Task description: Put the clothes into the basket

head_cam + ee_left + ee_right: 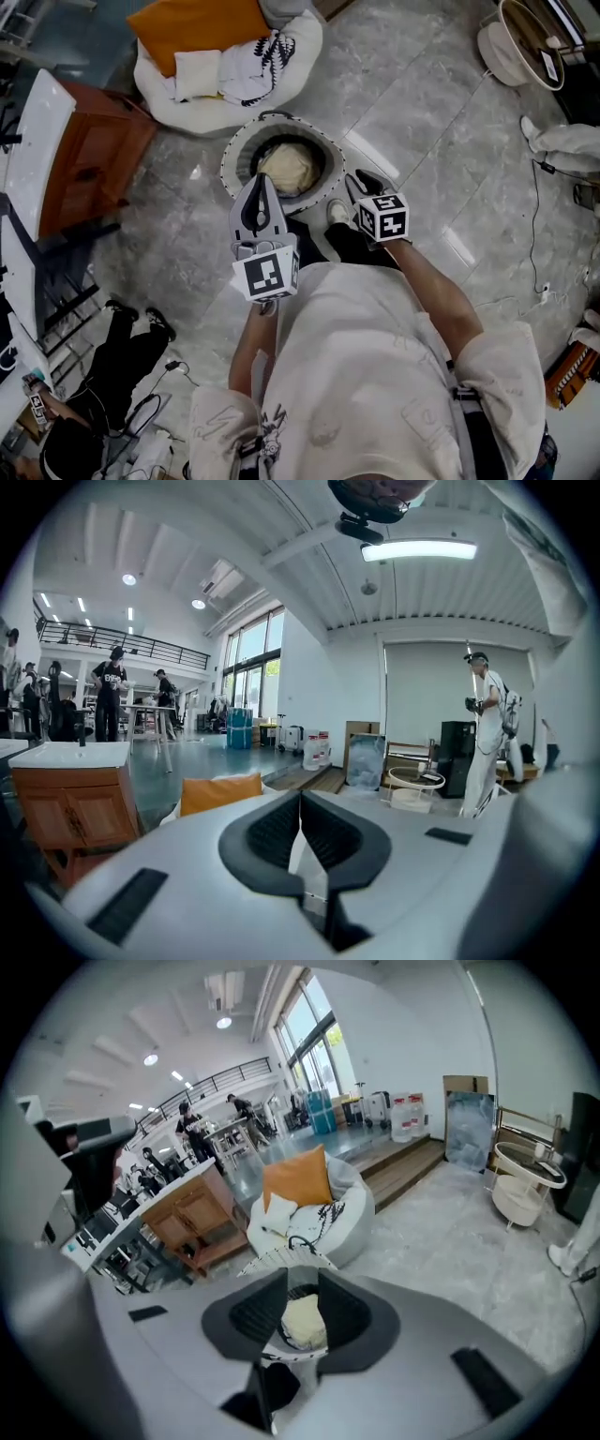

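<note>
Orange cushion (200, 26) on white beanbag (202, 117), wooden cabinet (94, 159) nearby

One basket (234, 148), two hand-held grippers (260, 183) (361, 180).

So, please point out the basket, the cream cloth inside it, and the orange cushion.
basket (231, 161), head view, white rim.
cream cloth (287, 169), head view, its middle.
orange cushion (200, 26), head view, its middle.
</note>
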Tool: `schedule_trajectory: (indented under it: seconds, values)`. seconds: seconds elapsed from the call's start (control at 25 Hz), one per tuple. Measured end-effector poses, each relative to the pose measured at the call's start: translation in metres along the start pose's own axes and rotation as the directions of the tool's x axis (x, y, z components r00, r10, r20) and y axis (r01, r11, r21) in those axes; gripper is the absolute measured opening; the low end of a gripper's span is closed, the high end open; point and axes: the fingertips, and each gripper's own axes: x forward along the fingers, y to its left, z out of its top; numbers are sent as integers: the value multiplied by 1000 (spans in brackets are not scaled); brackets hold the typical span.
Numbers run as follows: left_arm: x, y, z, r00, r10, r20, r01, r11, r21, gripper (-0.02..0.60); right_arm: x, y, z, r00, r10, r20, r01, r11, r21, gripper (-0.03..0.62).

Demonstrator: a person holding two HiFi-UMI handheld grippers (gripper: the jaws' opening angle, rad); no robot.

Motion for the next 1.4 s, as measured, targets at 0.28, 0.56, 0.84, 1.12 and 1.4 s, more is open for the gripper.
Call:
schedule_trajectory:
  seconds: [0.28, 0.56, 0.84, 1.12, 1.4]
  values:
    - [-17, -27, 23, 999, 18, 44, -19, 999, 31, 5, -75, -16, 61, 976, -12, 219, 17, 1000, -24, 81]
    - [-31, -38, 65, 990, 54, 131, -61, 997, 49, 5, -159, -5, 158, 873, 20, 487, 101, 970, -221, 81]
    - [-49, -36, 118, 967, 81, 241, -101, 992, 75, 5, -239, 14, 244, 714, 52, 698, 184, 948, -259, 83]
    - [-58, -40, 146, 953, 57, 296, -86, 993, 84, 5, -268, 28, 265, 658, 56, 751, 181, 956, -231, 63]
    - [-58, -36, 150, 952, 71, 299, -100, 992, 83, 5, -279, 28, 270, 628, 44, 777, 237, 940, -245, -12]
